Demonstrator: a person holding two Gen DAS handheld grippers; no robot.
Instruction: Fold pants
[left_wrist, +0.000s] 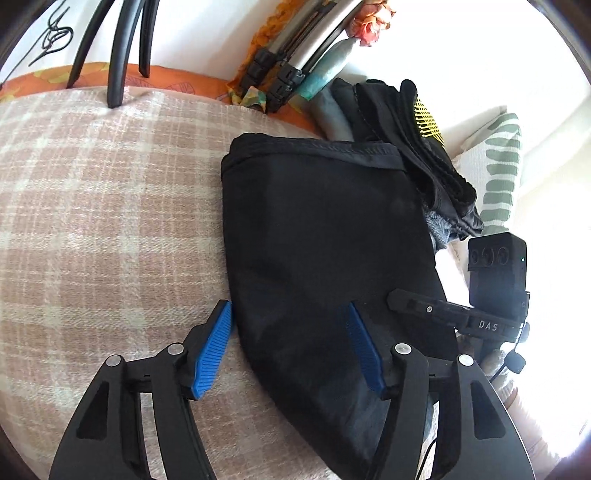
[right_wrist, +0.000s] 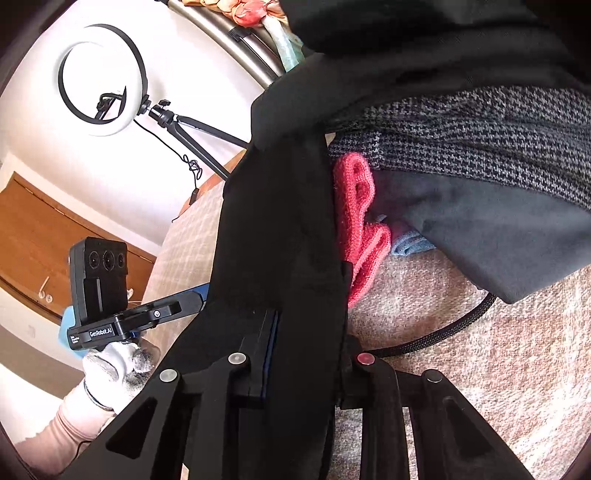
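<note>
The black pants (left_wrist: 325, 236) lie folded on the checked blanket (left_wrist: 110, 206), hem band at the far end. My left gripper (left_wrist: 290, 314) is open; its blue fingers (left_wrist: 212, 350) straddle the near left edge of the pants, the right one over the cloth. In the right wrist view the same black pants (right_wrist: 280, 229) run up between the jaws of my right gripper (right_wrist: 306, 328), which is shut on the fabric's edge. The right gripper's body also shows in the left wrist view (left_wrist: 491, 295), at the pants' right side.
A pile of other clothes lies beyond the pants: dark garments (left_wrist: 413, 140), a houndstooth cloth (right_wrist: 480, 140), a grey cloth (right_wrist: 498, 229), a red knit piece (right_wrist: 358, 221). A ring light on a tripod (right_wrist: 103, 81), a black cable (right_wrist: 443, 332) and a patterned cushion (left_wrist: 498, 170) are nearby.
</note>
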